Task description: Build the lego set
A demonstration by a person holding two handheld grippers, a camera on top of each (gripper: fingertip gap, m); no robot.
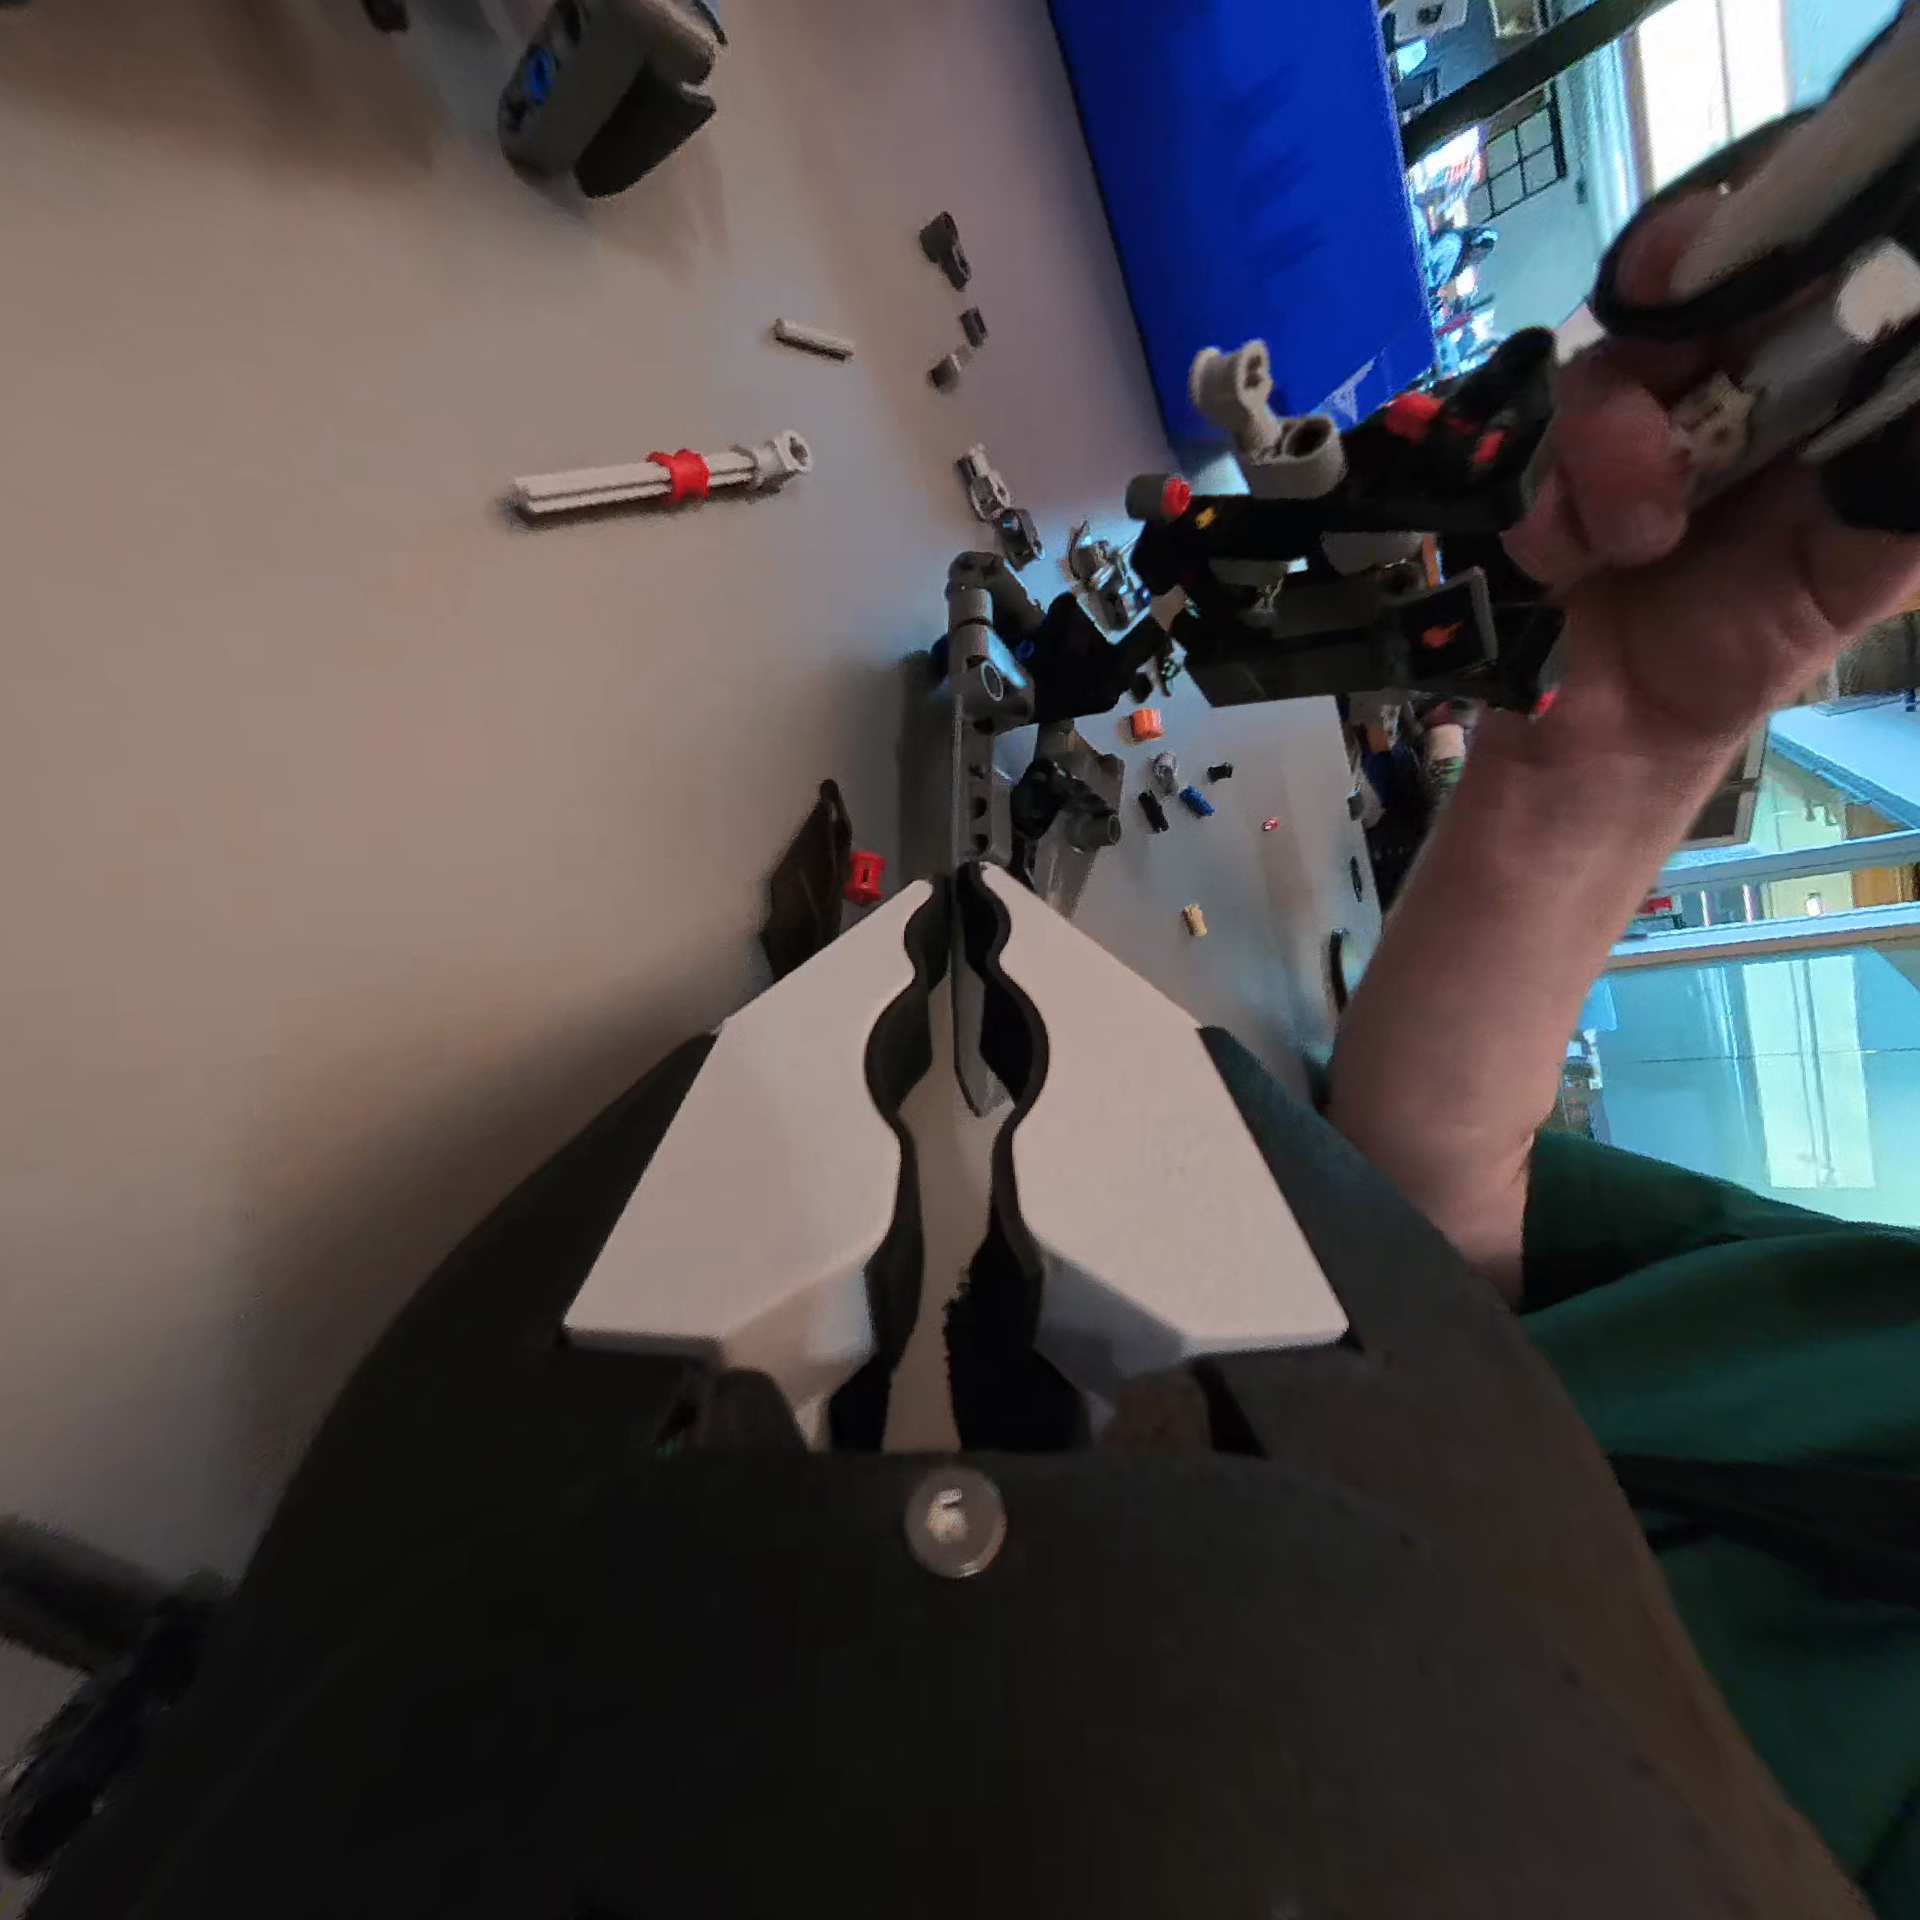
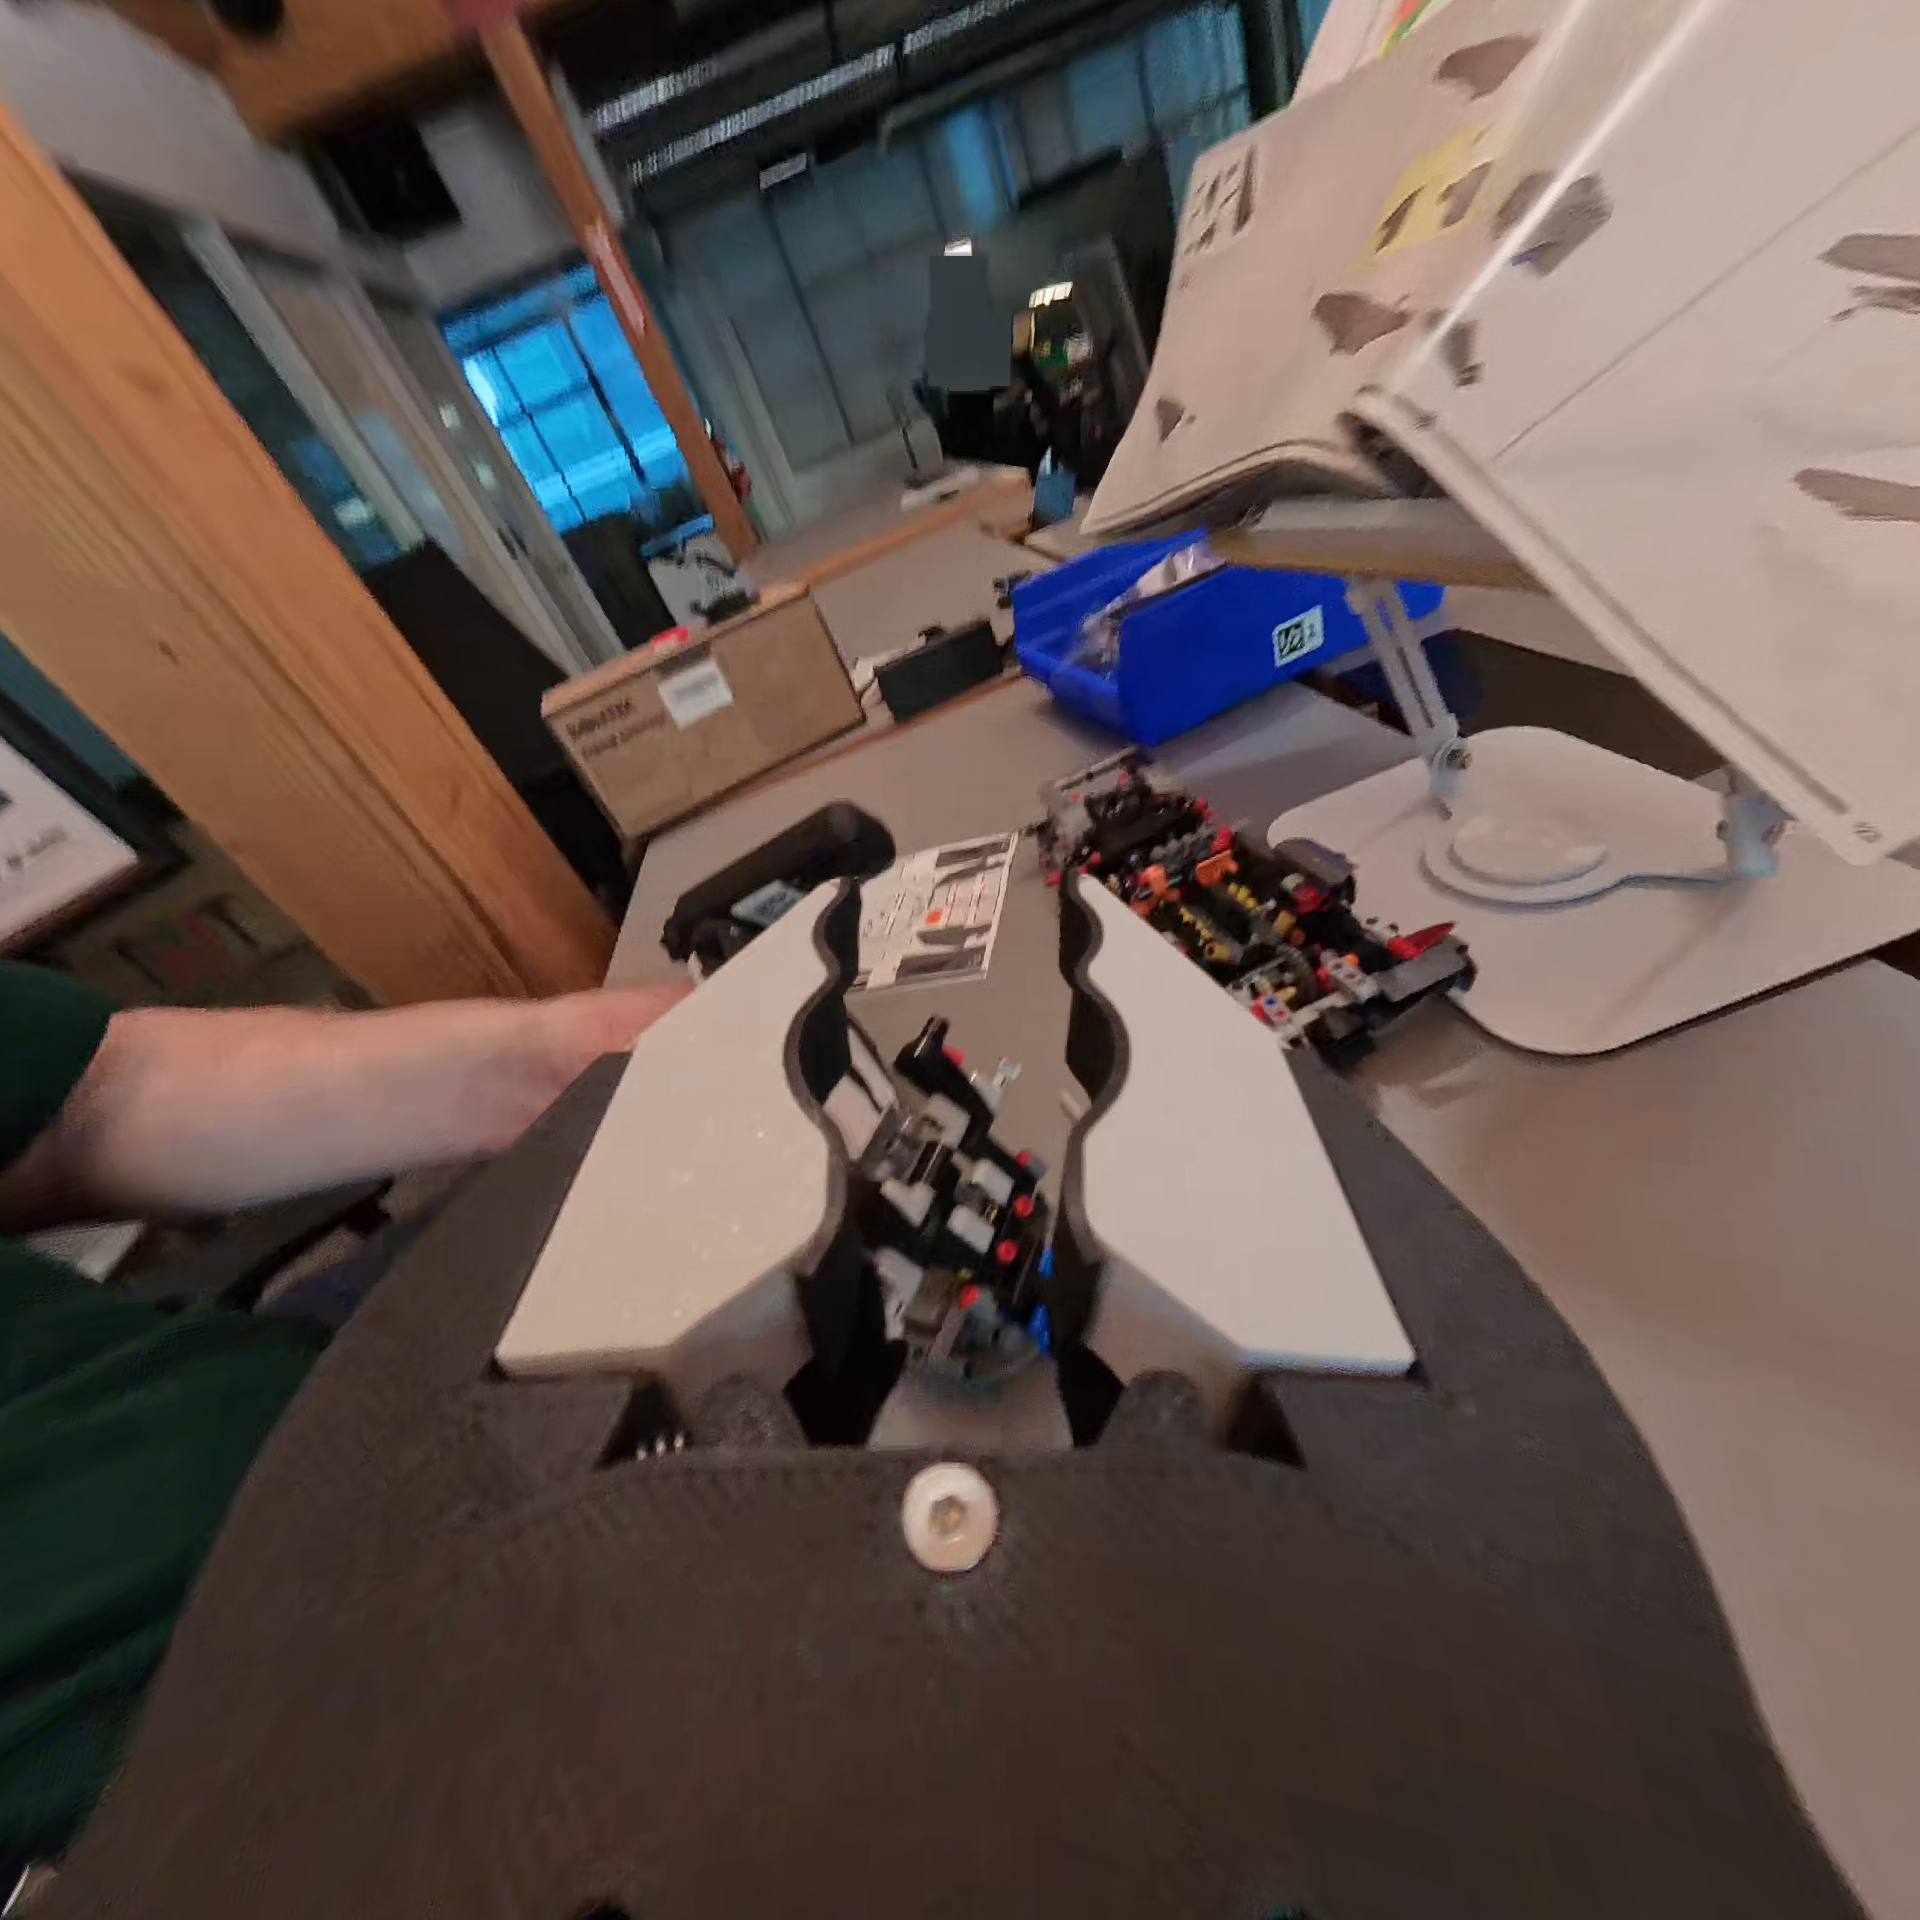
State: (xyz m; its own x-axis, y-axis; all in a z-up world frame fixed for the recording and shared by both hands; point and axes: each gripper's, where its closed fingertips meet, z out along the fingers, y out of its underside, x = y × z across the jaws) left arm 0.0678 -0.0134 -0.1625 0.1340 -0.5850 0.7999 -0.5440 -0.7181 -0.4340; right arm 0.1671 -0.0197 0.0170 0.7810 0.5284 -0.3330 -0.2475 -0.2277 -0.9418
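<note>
My left gripper [image 1: 956,878] is shut on a thin grey holed beam [image 1: 975,790] that sticks out past the fingertips and ends in a grey and black sub-assembly [image 1: 997,665] close over the table. My right gripper [image 2: 961,894] holds a black sub-assembly with red pins [image 2: 956,1195] deep between its jaws; the fingertips stay apart. In the left wrist view this black sub-assembly [image 1: 1340,561] hangs in the air at the upper right, a light grey connector [image 1: 1247,405] at its end, close to the left gripper's piece.
A grey axle with a red bush [image 1: 665,483], a black panel with a red piece [image 1: 810,894] and small loose parts [image 1: 1164,779] lie on the grey table. A large car chassis [image 2: 1247,914], sticker sheet [image 2: 935,914], blue bin [image 2: 1174,644] and instruction booklet on a stand [image 2: 1455,312] are ahead. Left tips to right tips: about 20 cm.
</note>
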